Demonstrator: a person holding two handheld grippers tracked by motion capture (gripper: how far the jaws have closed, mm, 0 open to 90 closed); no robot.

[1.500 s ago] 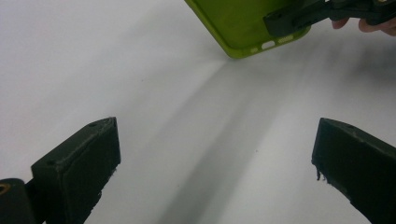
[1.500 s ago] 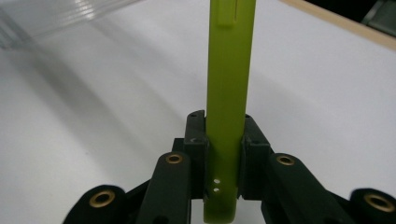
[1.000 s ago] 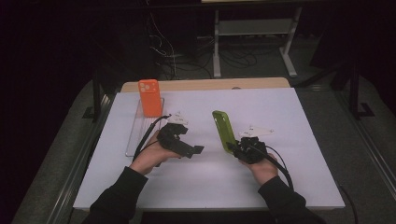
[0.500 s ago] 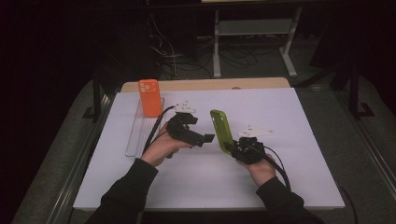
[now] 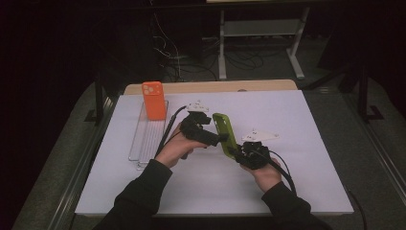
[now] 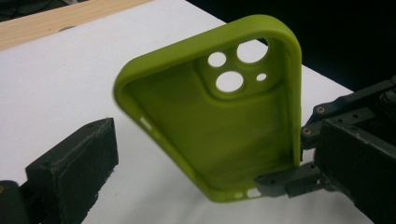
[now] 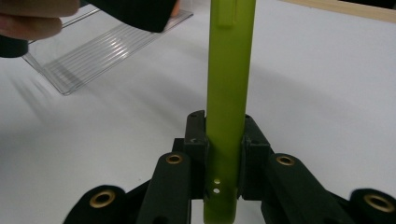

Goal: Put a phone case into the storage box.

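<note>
Green case: a lime-green phone case [image 5: 224, 135] stands on edge above the white table [image 5: 311, 120], near its middle, between the two hands. In the left gripper view its hollow inside and camera cutouts face the lens.

Right gripper: the right gripper [image 5: 238, 152] has its jaws clamped on the bottom end of the green case. In the right gripper view the two black pads squeeze the thin edge from both sides, and the case [image 7: 229, 93] rises straight up between them.

Left gripper: the left gripper [image 5: 221, 139] sits just left of the case and points at it. Its jaws are spread wide, one pad off to the left in its own view and nothing pinched. Whether the other tip touches the case, can't really tell.

Hands: the left hand [image 5: 173, 148] wraps its gripper body, the right hand [image 5: 265, 173] does the same lower down.

Orange case: an orange phone case [image 5: 154, 99] stands upright at the far end of the clear rack [image 5: 146, 139], well apart from the green one.

Rack: ribbed clear plastic, lying along the left side of the table.
</note>
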